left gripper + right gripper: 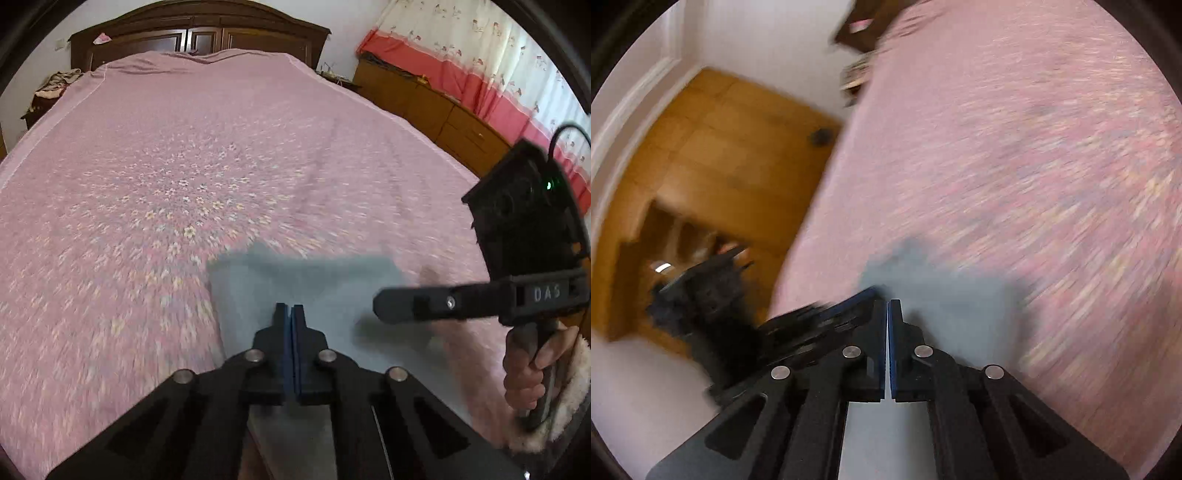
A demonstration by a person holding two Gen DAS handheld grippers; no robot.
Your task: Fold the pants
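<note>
Grey-blue pants lie on a pink flowered bedspread, blurred by motion. My left gripper is shut on the pants fabric, which runs under and between its fingers. My right gripper comes in from the right, just beside the left one over the same cloth. In the right wrist view my right gripper is shut on the pants, with the left gripper close at its left. Most of the pants are hidden below both grippers.
The bed has a dark wooden headboard at the far end. A low wooden cabinet and red-and-white curtain stand to the right. A wooden floor and the bed's edge show left in the right wrist view.
</note>
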